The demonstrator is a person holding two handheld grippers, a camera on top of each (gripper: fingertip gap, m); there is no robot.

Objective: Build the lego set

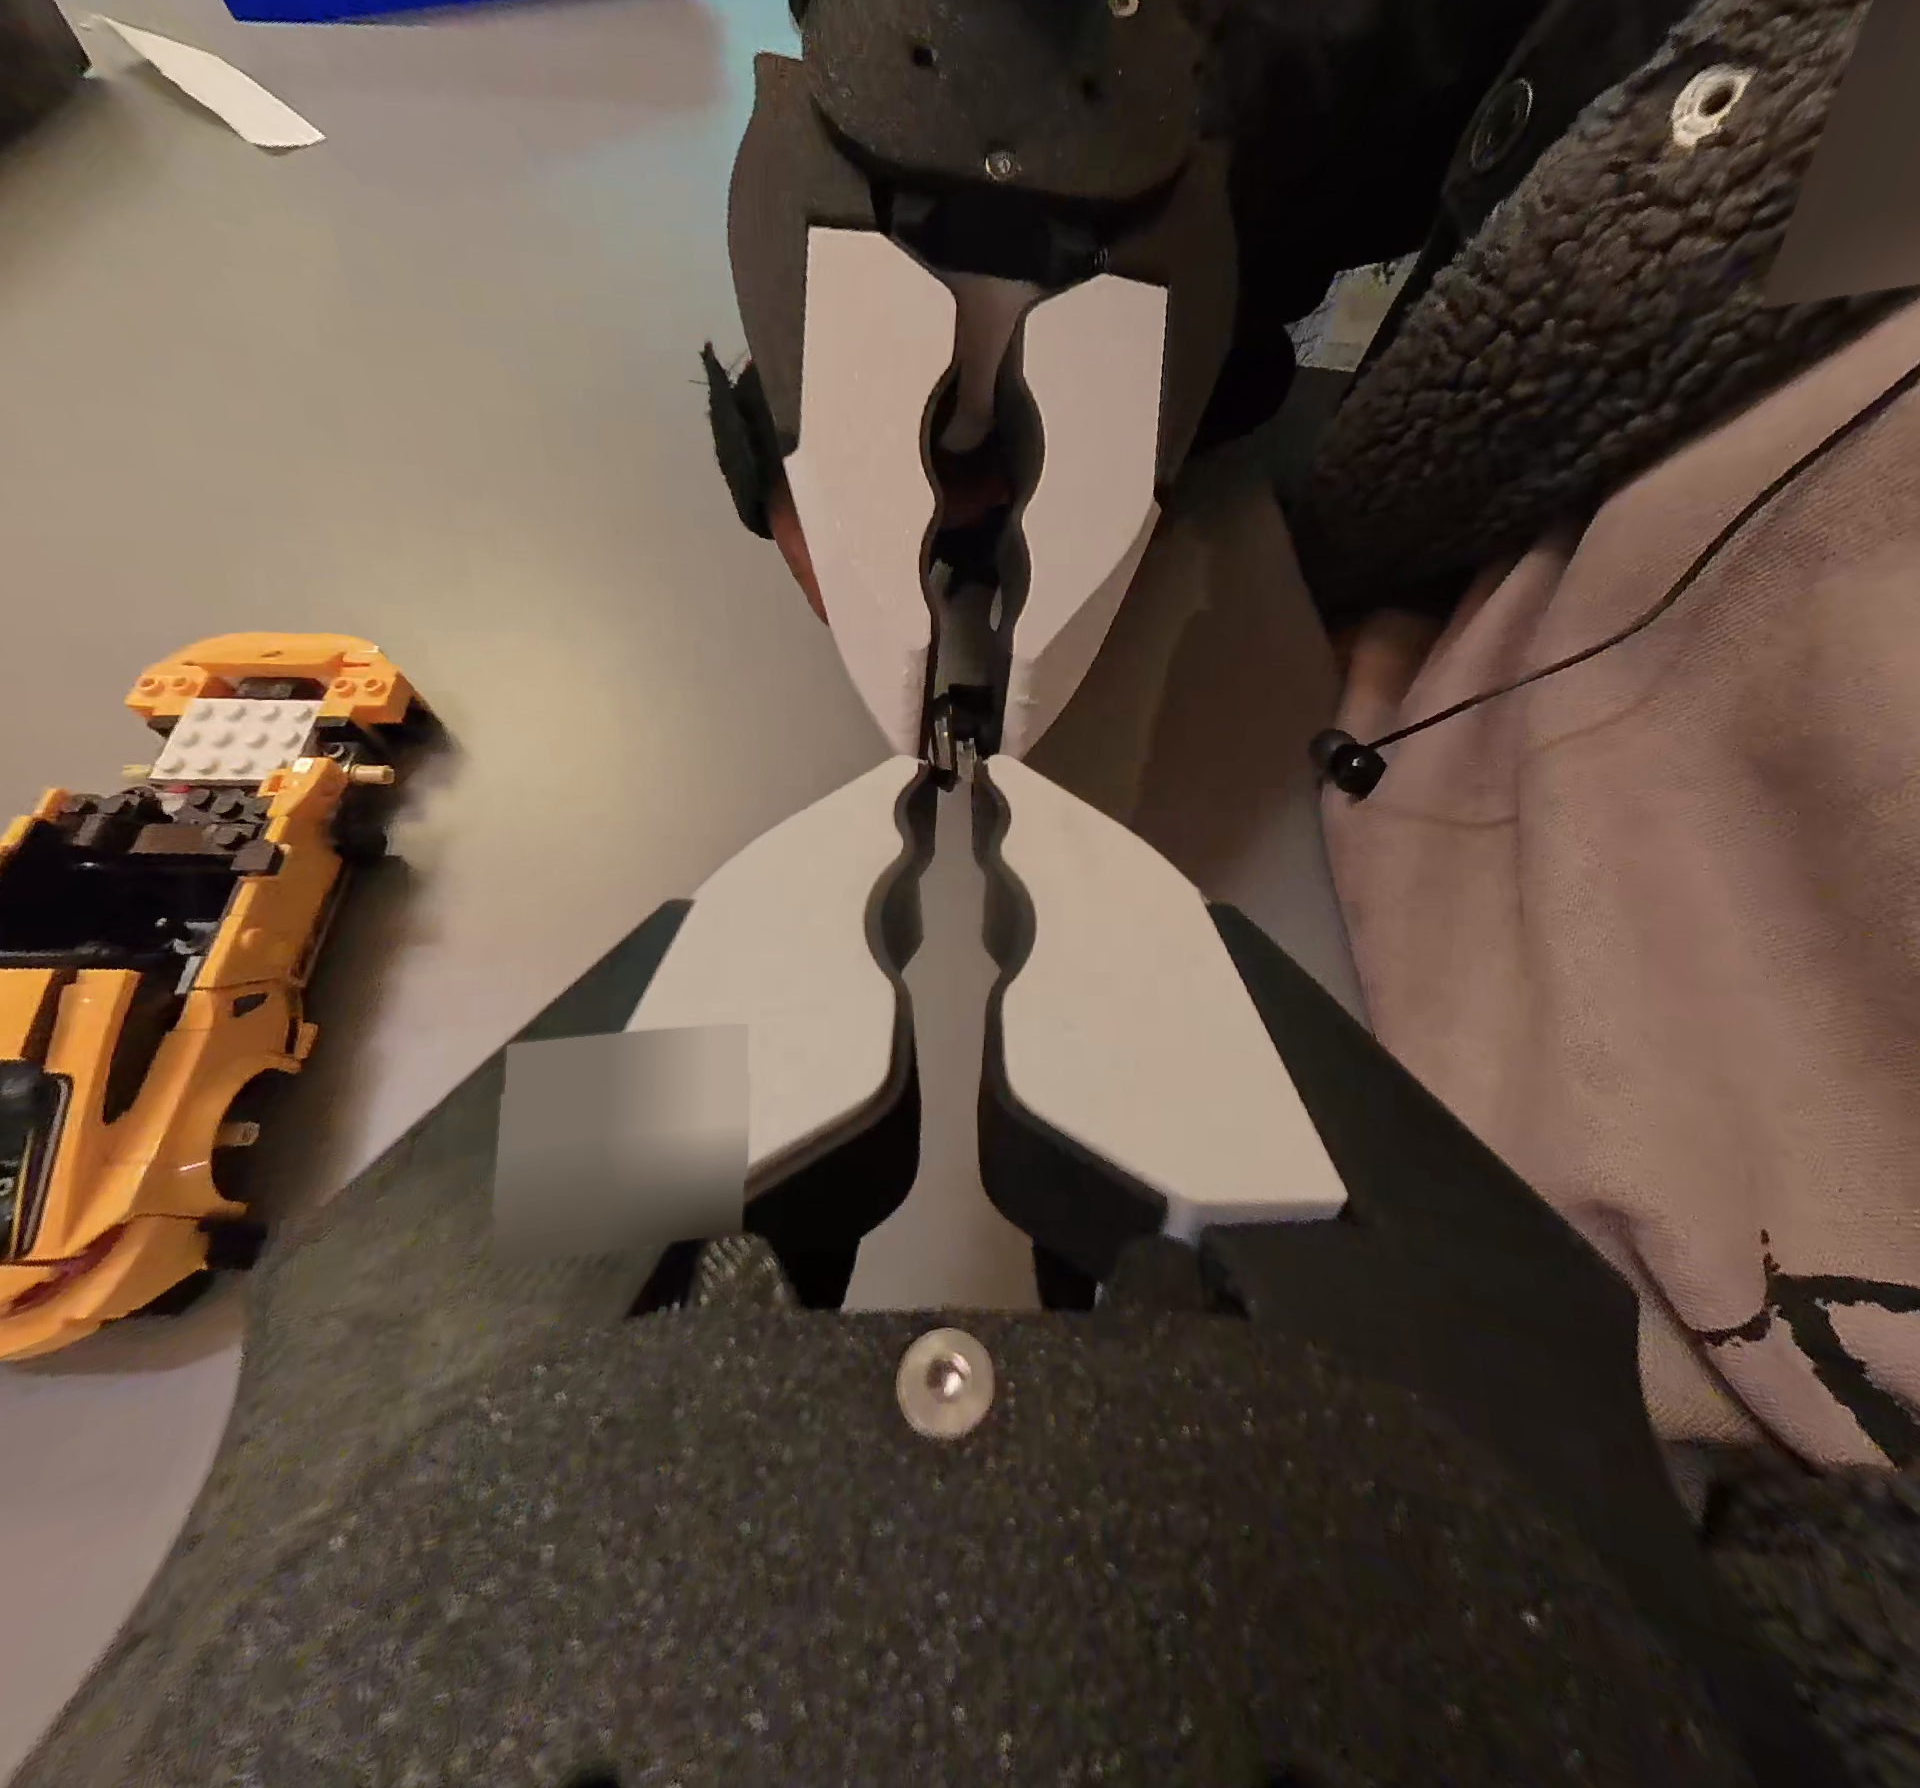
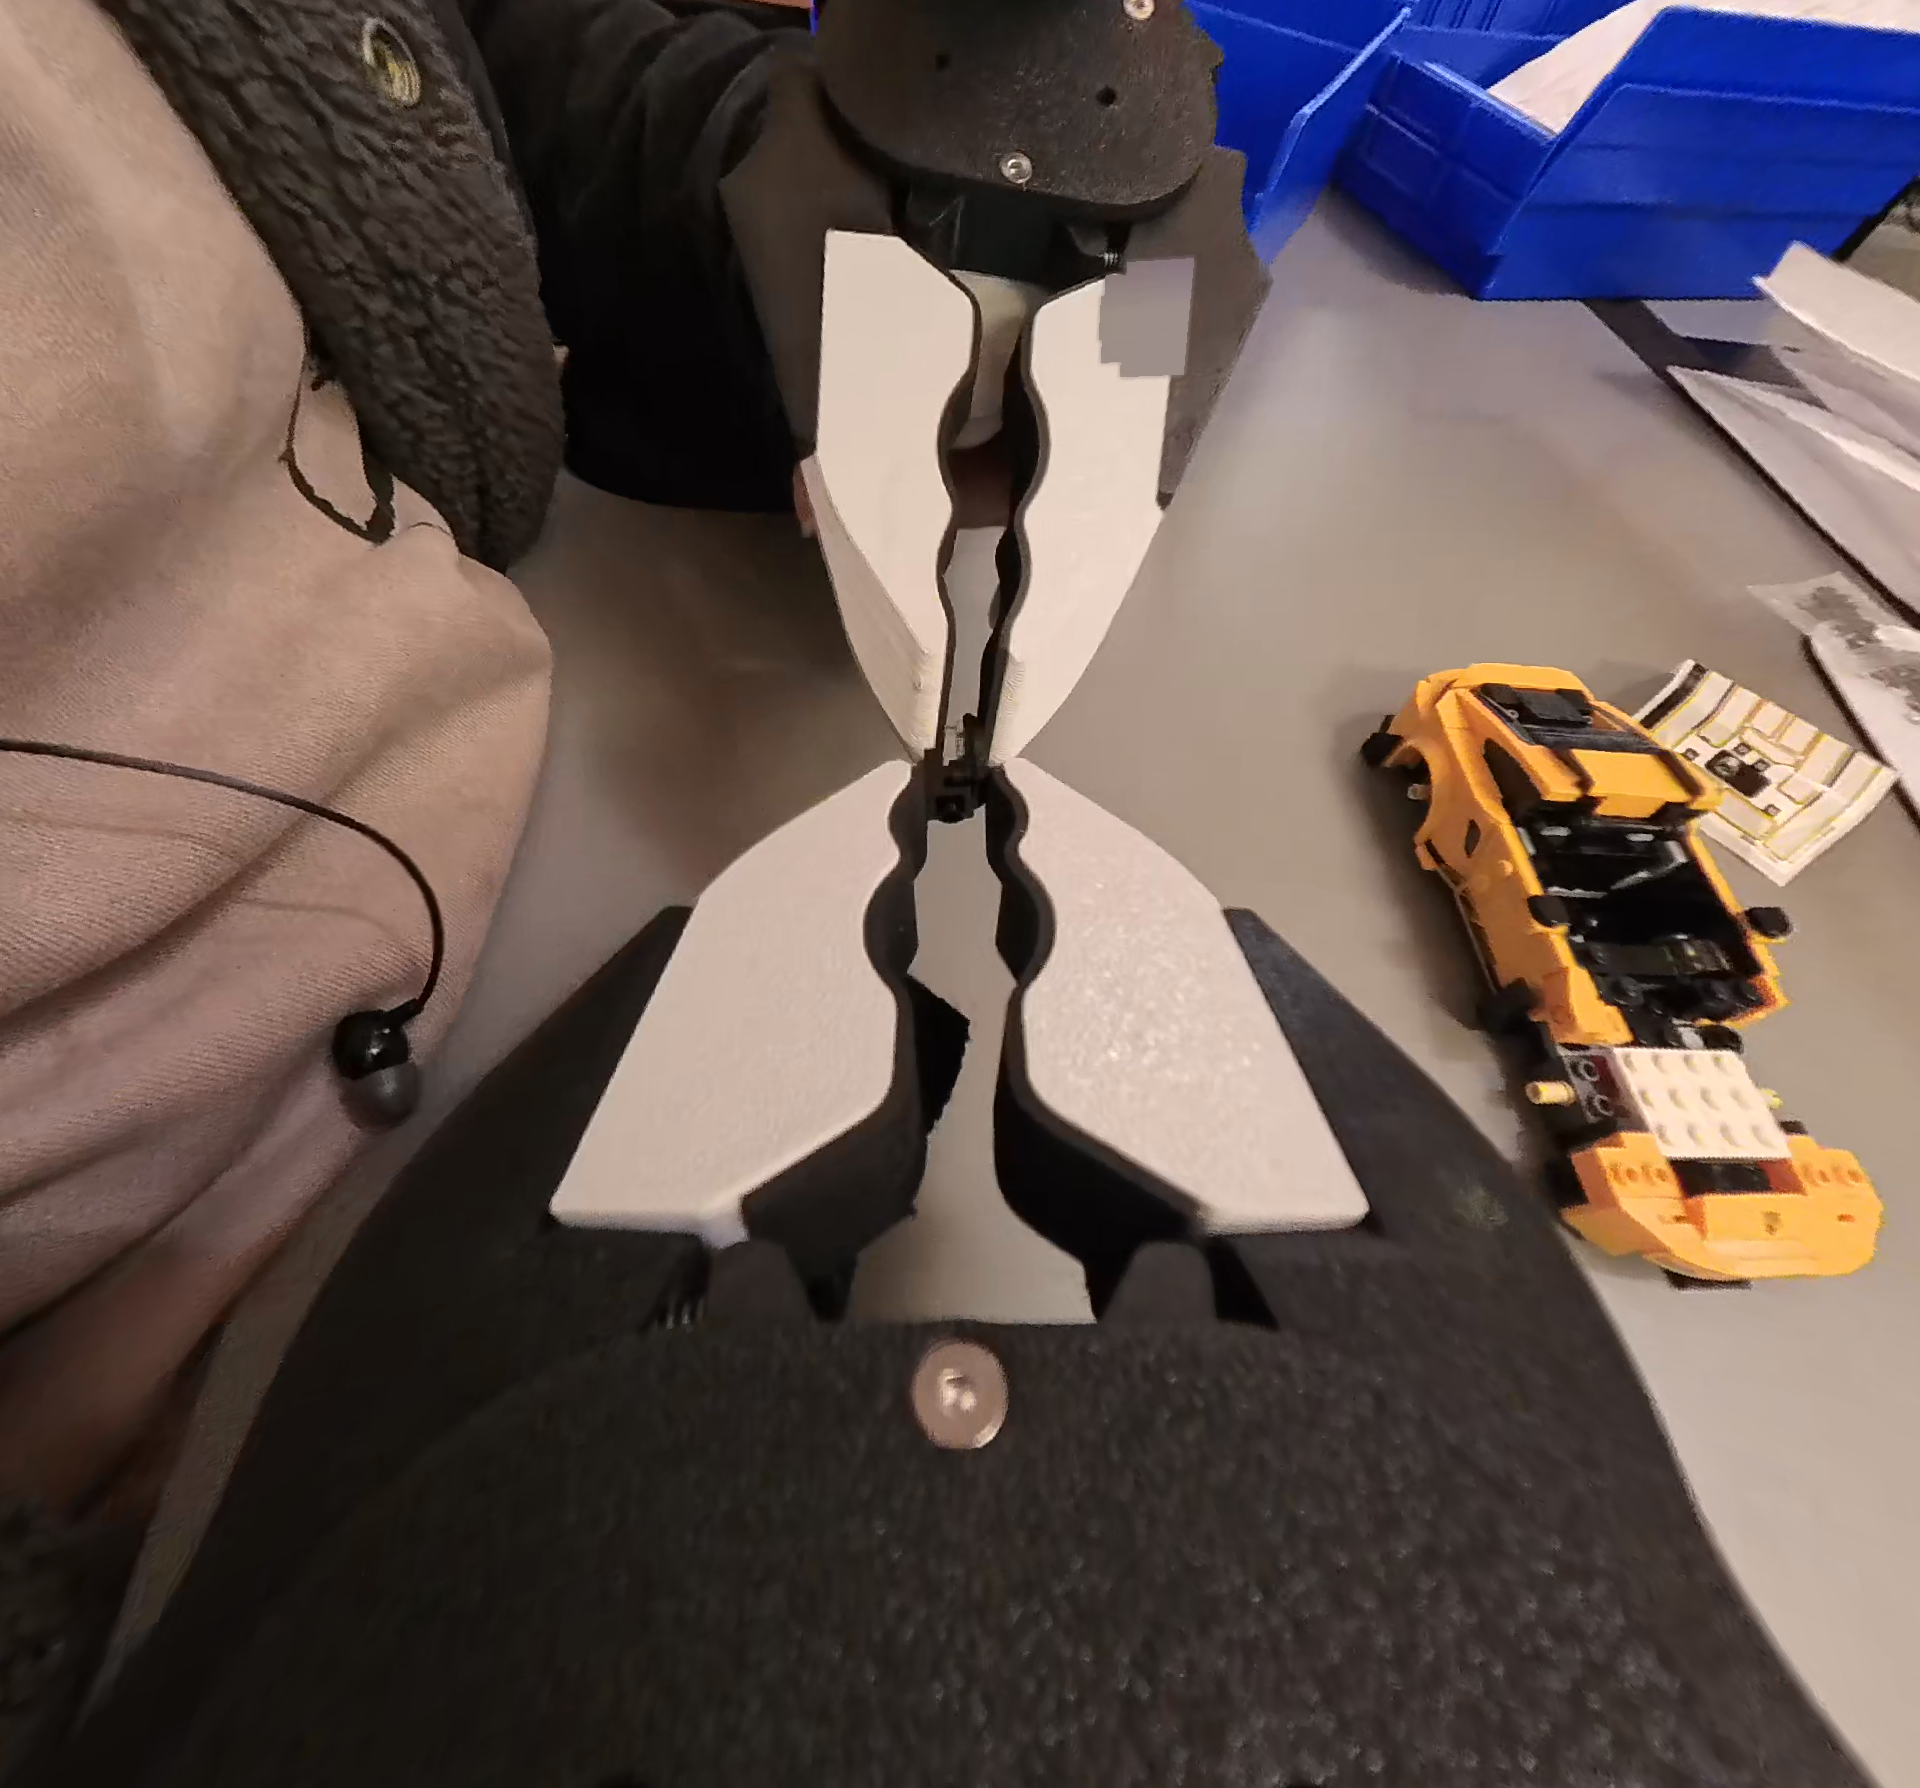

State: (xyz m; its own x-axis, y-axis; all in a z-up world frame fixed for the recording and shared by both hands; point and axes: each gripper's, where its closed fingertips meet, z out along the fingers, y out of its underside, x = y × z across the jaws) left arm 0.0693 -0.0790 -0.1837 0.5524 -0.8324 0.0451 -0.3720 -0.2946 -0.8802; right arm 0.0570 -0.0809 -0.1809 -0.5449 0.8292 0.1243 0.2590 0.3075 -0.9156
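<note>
My left gripper (image 1: 948, 788) and my right gripper (image 2: 951, 808) point at each other tip to tip above the grey table (image 1: 468, 439). Each is shut on a small black Lego part (image 1: 956, 736), which also shows in the right wrist view (image 2: 951, 782). I cannot tell if it is one piece or two joined. The right gripper (image 1: 961, 715) comes from the top of the left wrist view; the left gripper (image 2: 961, 736) does so in the right wrist view. A partly built orange Lego car (image 1: 156, 959) lies on the table apart from both grippers, with an open black interior and a white plate at one end (image 2: 1621, 959).
A person in a beige hoodie (image 2: 208, 699) and dark fleece jacket sits close behind the grippers. Blue bins (image 2: 1558, 128) stand at the table's far side, with paper sheets (image 2: 1818, 408) and a sticker sheet (image 2: 1766, 772) next to the car. Less than 4 cm separates the two grippers' tips.
</note>
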